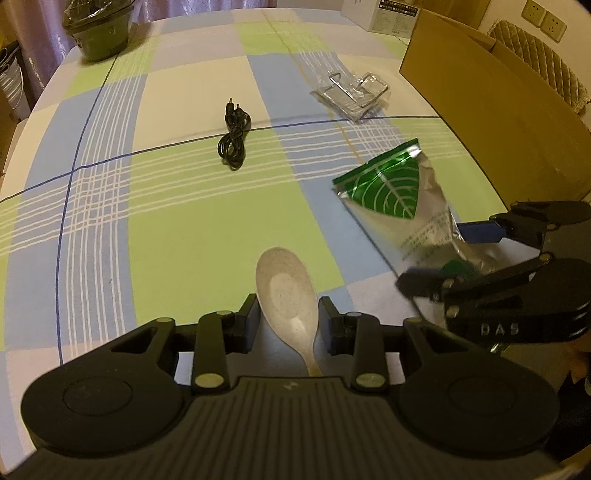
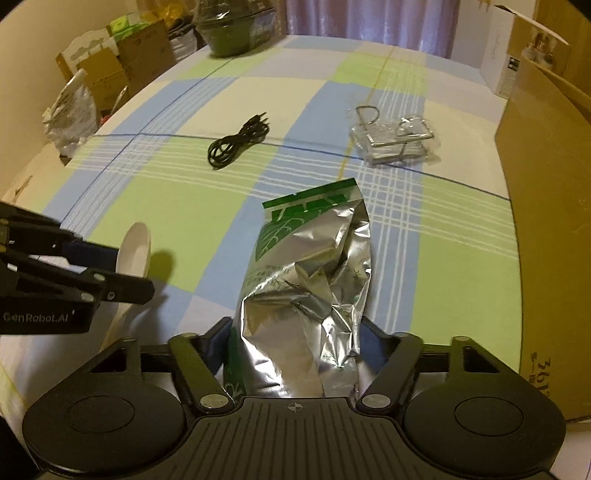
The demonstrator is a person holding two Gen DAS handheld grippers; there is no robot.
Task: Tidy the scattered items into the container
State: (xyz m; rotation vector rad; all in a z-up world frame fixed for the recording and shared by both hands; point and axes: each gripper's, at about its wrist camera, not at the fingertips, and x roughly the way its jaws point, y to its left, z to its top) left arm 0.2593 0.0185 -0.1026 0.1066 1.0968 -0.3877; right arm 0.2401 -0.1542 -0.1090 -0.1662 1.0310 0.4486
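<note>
A white speckled spoon (image 1: 286, 291) lies bowl-up between the fingers of my left gripper (image 1: 288, 321), which is shut on its neck. From the right wrist view the spoon (image 2: 135, 251) sits in the left gripper (image 2: 129, 271) just above the cloth, casting a shadow. My right gripper (image 2: 295, 343) is shut on the bottom of a crumpled silver and green foil bag (image 2: 306, 266). In the left wrist view that bag (image 1: 391, 192) slants up into the right gripper (image 1: 436, 256). The open cardboard box (image 1: 498, 110) (image 2: 546, 221) stands at the table's right side.
A coiled black cable (image 1: 232, 136) (image 2: 236, 142) and a wire rack wrapped in clear plastic (image 1: 351, 92) (image 2: 395, 136) lie farther back on the checked tablecloth (image 1: 177, 221). A dark green pot (image 1: 99, 29) stands at the far corner. Boxes and bags crowd the floor beyond the left edge.
</note>
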